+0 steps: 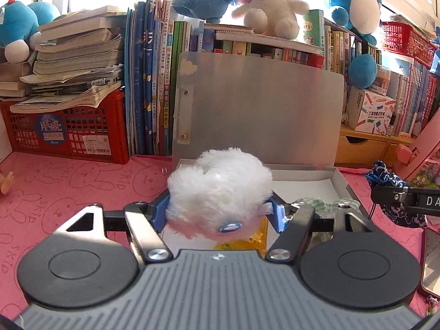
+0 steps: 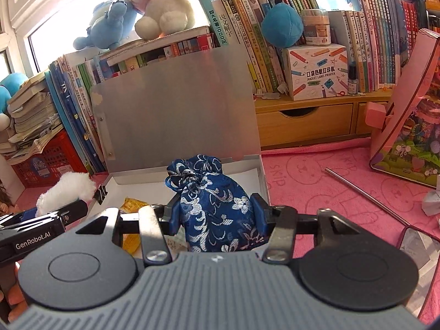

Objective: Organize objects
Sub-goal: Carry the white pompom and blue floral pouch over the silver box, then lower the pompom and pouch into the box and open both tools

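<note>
Both grippers loaded over the open box.
Left gripper (image 1: 220,209) fingers clamp a white plush toy (image 1: 220,189); right gripper (image 2: 216,210) fingers clamp a blue brocade pouch (image 2: 214,200); the white box (image 2: 260,165) lies just beyond both.

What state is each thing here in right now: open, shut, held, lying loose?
Grey box: open, lid upright.
White fluffy toy: held in left tool.
Blue drawstring pouch: cinched shut, held in right tool.
Wooden drawer: shut.
Metal rod: lying loose on pink cloth.
</note>
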The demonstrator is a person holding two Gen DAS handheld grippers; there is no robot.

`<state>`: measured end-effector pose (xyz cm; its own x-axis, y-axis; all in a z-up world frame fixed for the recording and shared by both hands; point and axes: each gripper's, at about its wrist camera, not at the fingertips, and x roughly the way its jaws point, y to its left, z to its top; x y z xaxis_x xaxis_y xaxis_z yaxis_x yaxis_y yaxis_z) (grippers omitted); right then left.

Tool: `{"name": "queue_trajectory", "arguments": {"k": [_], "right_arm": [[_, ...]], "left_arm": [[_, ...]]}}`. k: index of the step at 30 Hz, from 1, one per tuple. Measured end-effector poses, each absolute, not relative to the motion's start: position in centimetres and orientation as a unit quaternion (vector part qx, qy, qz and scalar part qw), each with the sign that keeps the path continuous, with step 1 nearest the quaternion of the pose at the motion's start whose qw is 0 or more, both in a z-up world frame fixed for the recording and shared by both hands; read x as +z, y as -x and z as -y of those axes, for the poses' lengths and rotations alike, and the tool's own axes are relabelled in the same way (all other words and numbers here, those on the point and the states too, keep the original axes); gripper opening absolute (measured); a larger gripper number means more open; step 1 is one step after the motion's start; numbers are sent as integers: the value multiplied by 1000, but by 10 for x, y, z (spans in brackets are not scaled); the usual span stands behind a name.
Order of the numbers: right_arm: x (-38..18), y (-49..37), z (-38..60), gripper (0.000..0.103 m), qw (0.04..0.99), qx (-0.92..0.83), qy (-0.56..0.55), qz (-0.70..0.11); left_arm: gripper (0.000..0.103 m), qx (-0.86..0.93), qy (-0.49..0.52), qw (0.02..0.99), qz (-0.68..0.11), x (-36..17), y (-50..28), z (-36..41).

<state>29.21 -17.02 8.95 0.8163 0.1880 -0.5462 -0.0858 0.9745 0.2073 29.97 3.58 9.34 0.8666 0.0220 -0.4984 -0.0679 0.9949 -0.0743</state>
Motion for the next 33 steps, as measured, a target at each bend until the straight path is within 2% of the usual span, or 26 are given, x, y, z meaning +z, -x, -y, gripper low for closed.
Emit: {"name": "queue_trajectory", "arguments": {"k": [4,14,23,26,28,33], "right_arm": [[85,-308,163,54,952,60,-97,-283],[38,-331,150,54,934,57,-93,-340],[32,-332,152,55,930,59,-87,-352],[31,-331,153,59,930,59,-89,-353],[31,-330,153,72,930,59,-89,-351],[36,-324,153,82,932,66,-95,-344]], "left_arm": [[74,27,45,965,-257,86,-317,-35],[74,38,38,955,-290,49,-344,-35],[75,38,38,956,-290,43,-348,-33],[76,38,39,955,-292,44,-348,-33],[78,33,41,954,-295,45,-347,-33],[91,40,24,958,-283,50,-342,-30]]}}
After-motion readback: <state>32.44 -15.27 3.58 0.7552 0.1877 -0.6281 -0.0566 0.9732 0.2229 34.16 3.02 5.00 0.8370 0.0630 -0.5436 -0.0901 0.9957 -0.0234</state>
